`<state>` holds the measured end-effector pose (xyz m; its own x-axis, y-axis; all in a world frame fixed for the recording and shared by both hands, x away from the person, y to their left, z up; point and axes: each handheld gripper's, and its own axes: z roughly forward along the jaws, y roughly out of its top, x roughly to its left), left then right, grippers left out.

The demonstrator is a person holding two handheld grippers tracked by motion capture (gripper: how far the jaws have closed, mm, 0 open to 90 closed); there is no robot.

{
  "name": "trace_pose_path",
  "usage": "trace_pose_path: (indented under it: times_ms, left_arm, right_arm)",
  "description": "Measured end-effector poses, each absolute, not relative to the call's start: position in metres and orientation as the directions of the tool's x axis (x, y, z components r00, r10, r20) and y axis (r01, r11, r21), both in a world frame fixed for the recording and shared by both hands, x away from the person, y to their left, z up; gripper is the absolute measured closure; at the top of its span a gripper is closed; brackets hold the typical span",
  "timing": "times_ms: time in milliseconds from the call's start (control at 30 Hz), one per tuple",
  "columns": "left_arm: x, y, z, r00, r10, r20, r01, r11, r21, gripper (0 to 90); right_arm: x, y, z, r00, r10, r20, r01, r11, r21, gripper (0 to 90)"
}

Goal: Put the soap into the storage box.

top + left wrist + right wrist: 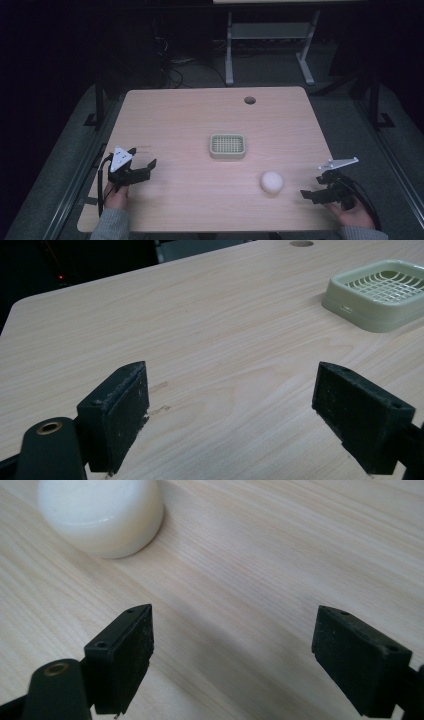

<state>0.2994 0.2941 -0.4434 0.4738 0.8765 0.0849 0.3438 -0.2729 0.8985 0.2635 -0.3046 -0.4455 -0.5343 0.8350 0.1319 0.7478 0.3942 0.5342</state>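
Observation:
A pale green slotted soap dish (227, 146) sits at the middle of the wooden table (190, 115); in the left gripper view the dish (380, 292) lies far ahead to the right. A round white soap bar (272, 182) rests on the table to the dish's front right, and the bar (102, 515) lies ahead-left of the right jaws. My left gripper (141, 160) is open near the front left edge, with nothing between its jaws (240, 415). My right gripper (312, 188) is open just right of the soap, its jaws bare (235, 660).
A round cable hole (250, 100) is cut near the table's far edge. Behind the table stands a white-legged desk frame (270, 45) with cables on the dark floor. Bare wood stretches between the grippers and around the dish.

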Motion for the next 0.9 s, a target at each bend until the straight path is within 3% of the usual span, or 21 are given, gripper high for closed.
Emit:
trace_pose_path:
  times_ms: [900]
  left_arm:
    - [0.299, 0.301, -0.443, 0.469, 0.88, 0.077, 0.344, -0.262, 0.902, 14.8]
  right_arm:
    - [0.283, -0.233, -0.425, -0.69, 0.717, 0.101, 0.677, 0.588, 0.443, 15.4]
